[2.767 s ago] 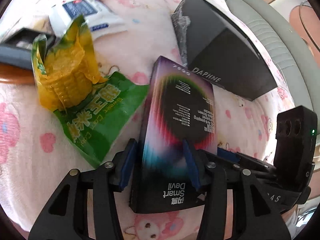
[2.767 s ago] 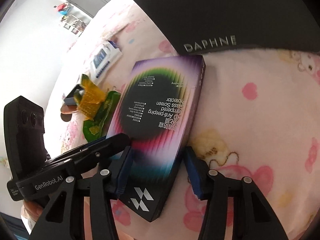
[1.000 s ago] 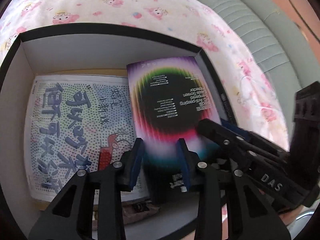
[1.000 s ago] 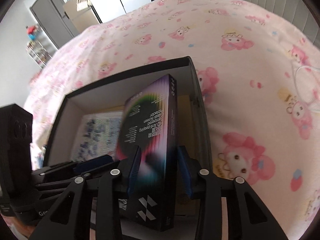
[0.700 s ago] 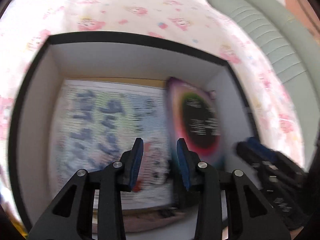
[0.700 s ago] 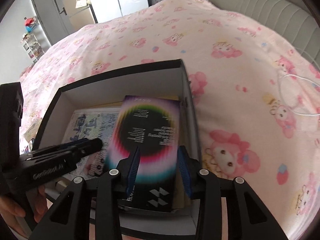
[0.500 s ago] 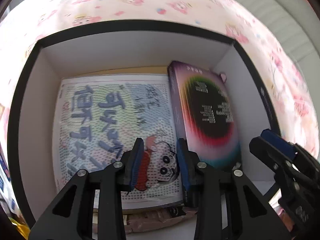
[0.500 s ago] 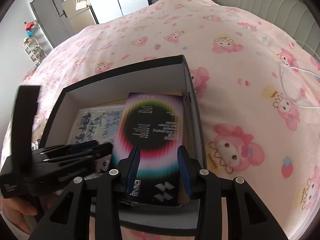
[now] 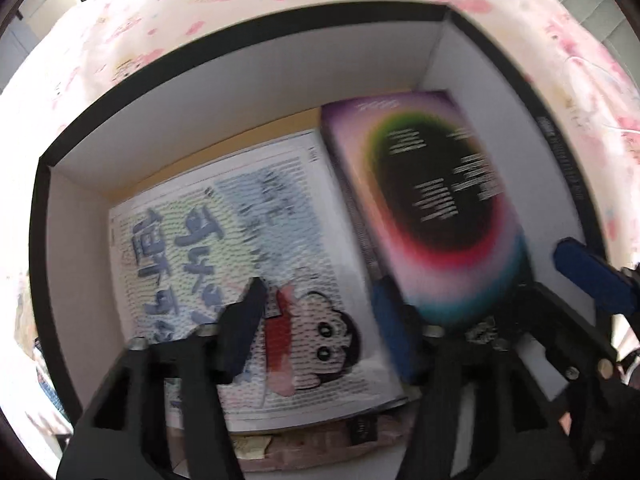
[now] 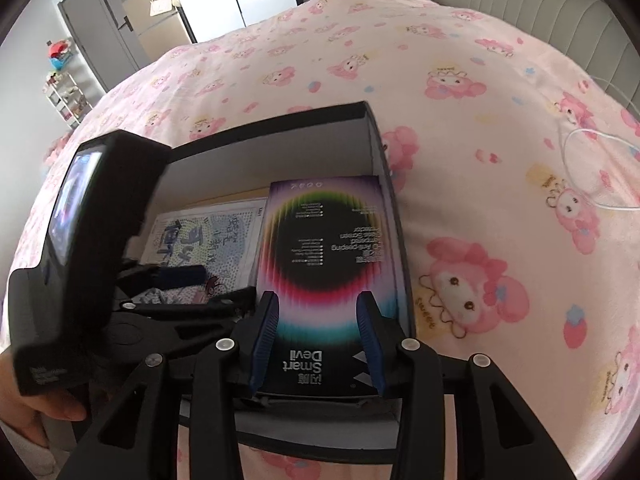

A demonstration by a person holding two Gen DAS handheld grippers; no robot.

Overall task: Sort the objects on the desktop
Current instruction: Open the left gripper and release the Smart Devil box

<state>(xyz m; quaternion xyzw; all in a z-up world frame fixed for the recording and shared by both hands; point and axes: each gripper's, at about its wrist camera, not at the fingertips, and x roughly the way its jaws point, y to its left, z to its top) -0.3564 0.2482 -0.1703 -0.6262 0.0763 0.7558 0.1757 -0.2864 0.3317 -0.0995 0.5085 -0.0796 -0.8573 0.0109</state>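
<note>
Screen-protector box (image 10: 326, 264) now lying inside black box (image 9: 248, 56), 3 o'clock side; left gripper (image 9: 320, 320) gaping empty, right gripper (image 10: 316, 336) straddling it, grip unclear—retracting risks dragging it.

Flat rainbow-bordered black-centred cardboard package (image 10: 328, 280): upside-down print "Smart Devil" at its near end; partial lines "Anti-peeping", "Screen" in the dark oval. White dotted cartoon sheet (image 9: 248, 264): large blue characters, not legible.

A home bedroom is showing here: a bed (image 10: 460, 128) wearing pink cartoon-print sheets, a padded headboard (image 10: 532, 4), grey wardrobe doors (image 10: 100, 40) standing behind.
</note>
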